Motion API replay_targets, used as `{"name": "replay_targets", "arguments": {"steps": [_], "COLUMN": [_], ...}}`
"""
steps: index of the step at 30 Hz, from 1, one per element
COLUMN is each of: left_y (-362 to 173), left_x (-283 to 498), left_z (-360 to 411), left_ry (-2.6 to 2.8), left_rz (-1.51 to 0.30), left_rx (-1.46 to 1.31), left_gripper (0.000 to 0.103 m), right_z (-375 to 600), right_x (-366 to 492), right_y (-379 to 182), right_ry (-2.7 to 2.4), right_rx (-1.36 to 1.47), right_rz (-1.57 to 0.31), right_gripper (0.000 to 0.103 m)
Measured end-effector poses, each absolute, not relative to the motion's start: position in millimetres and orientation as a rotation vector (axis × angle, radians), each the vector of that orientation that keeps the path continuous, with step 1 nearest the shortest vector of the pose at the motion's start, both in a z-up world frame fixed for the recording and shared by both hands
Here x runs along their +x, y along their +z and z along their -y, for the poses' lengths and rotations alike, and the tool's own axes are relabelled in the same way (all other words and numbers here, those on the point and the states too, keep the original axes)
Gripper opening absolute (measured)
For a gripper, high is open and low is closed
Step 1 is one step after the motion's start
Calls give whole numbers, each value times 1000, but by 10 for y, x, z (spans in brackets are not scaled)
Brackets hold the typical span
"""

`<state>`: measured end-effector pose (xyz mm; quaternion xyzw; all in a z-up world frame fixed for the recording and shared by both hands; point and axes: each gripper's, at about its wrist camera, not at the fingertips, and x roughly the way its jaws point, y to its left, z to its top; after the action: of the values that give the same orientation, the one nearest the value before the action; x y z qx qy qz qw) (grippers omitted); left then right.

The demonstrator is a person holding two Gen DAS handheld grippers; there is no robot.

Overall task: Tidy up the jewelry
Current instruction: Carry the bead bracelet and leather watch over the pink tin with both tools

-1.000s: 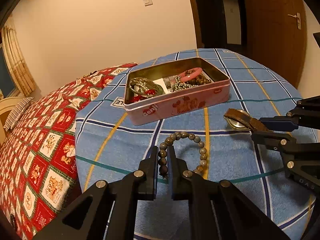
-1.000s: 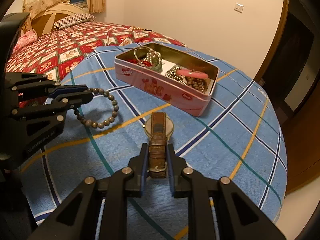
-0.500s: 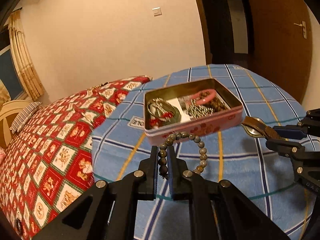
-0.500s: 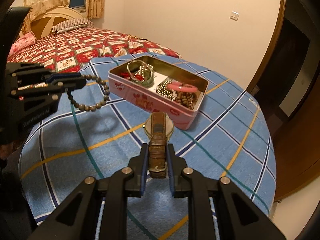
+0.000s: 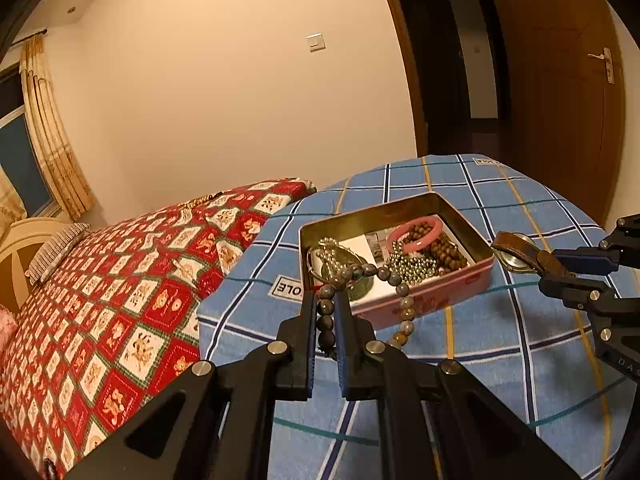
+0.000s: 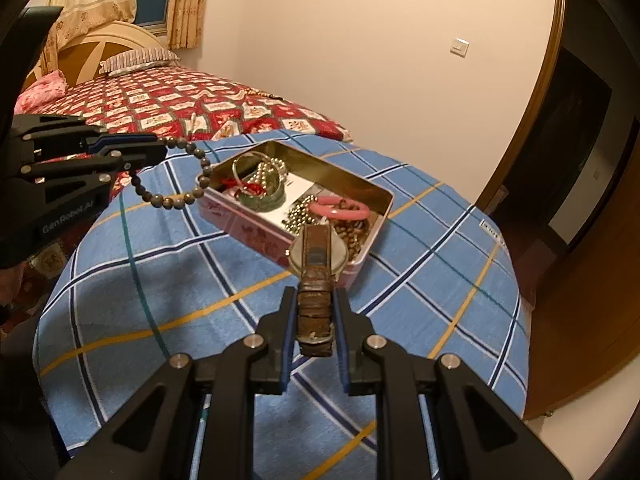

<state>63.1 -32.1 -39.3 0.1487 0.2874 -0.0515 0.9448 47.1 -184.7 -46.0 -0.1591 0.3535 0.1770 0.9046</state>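
My left gripper [image 5: 325, 304] is shut on a grey-brown bead bracelet [image 5: 402, 294], which hangs in the air just in front of the pink tin box [image 5: 436, 298]. In the right wrist view that left gripper [image 6: 158, 150] holds the bead bracelet [image 6: 176, 200] left of the tin box [image 6: 256, 230]. My right gripper [image 6: 316, 300] is shut on the brown leather strap of a wristwatch [image 6: 318, 258], lifted above the cloth near the tin's front corner. The left wrist view shows the watch [image 5: 516, 254] and right gripper [image 5: 554, 270] right of the tin. The tin holds a pink bangle [image 6: 340, 210], silver beads and brown beads.
The tin rests on a round table under a blue checked cloth [image 6: 200, 300]. A bed with a red patterned quilt [image 5: 100, 300] lies left of the table. A wooden door [image 5: 560, 100] and a dark doorway stand behind on the right.
Both grippers have risen with their loads. The bracelet came off the cloth and now hangs before the tin. The watch has lifted closer to the tin's corner.
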Motion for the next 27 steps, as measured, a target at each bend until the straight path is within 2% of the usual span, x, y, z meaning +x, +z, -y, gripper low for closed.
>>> {"name": "replay_targets", "arguments": {"steps": [27], "left_y": [-140], "left_x": [1357], "left_z": [480], "left_ry": [-86], "left_rz": [-527], "left_rx": [374], "left_gripper": [8], "right_z": [1807], "right_x": [1159], "right_y": [-241], "right_ry": [352], "right_rx": [-395], "right_rz": [-677], "right_gripper": [19]}}
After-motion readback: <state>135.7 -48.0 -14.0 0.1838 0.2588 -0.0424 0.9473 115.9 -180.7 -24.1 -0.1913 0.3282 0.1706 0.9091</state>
